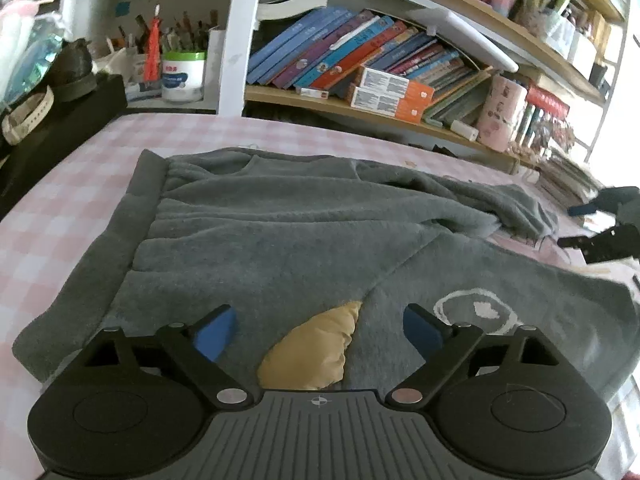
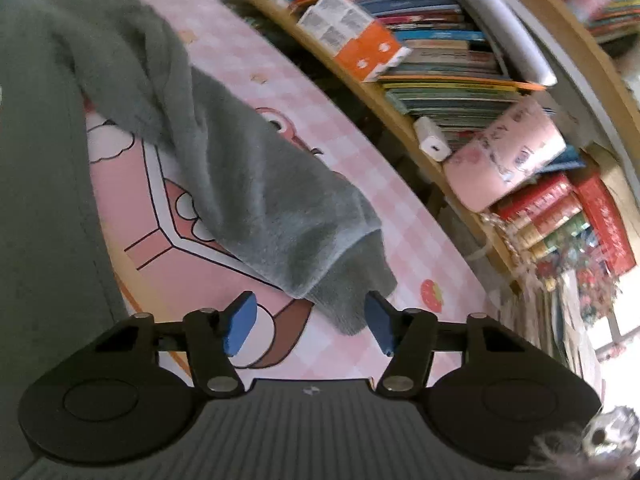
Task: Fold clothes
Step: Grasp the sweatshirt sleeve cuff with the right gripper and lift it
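Observation:
A grey fleece sweatshirt [image 1: 280,232] lies spread on the pink checked table, its left part folded inward, a white drawn patch [image 1: 476,310] and a tan patch [image 1: 316,350] near me. My left gripper [image 1: 318,328] is open and empty above the near hem. The right sleeve [image 2: 256,184] stretches across the pink cartoon mat [image 2: 144,200]; its cuff [image 2: 348,292] lies between the blue pads of my open right gripper [image 2: 310,322]. The right gripper also shows at the right edge of the left wrist view [image 1: 600,228].
A wooden bookshelf [image 1: 360,108] packed with books runs along the table's far side, with orange boxes [image 1: 392,94], a pink cup [image 1: 502,114] and a white charger [image 2: 432,140]. A black box [image 1: 60,120] with a watch stands at far left.

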